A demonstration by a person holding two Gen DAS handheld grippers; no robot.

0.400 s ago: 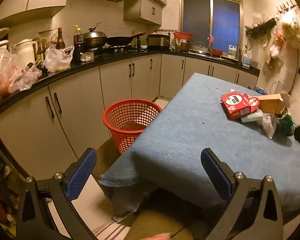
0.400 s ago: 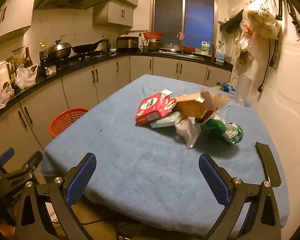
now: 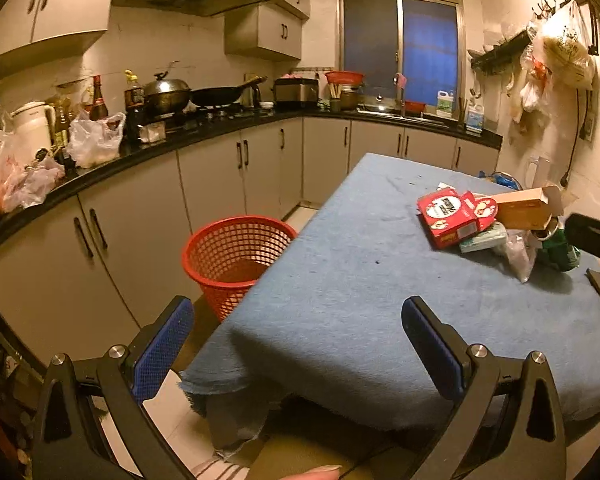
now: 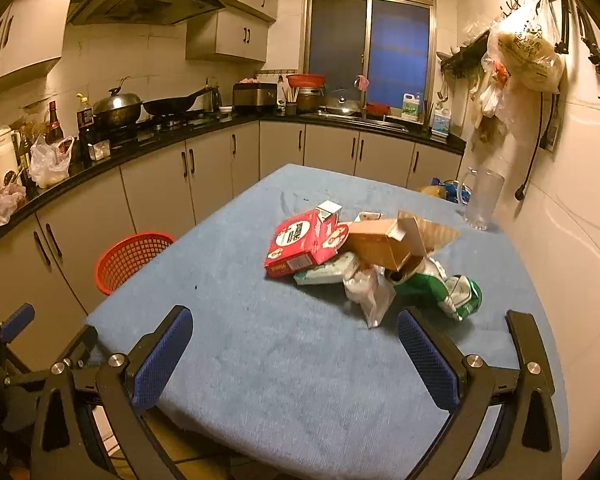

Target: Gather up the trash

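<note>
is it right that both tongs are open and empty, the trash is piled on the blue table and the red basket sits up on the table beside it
Not quite. The red basket stands on the floor beside the table, by the cabinets, not on top; the left wrist view shows it clearly. The rest holds: the left tongs and right tongs are open and empty, and the trash pile lies on the blue table.

A table (image 4: 260, 360) covered in blue cloth. Toward its far right side lies a heap of trash (image 4: 364, 256): red box, brown carton, green wrapper, clear plastic. A clear pitcher (image 4: 482, 200) stands at the far right corner.
</note>
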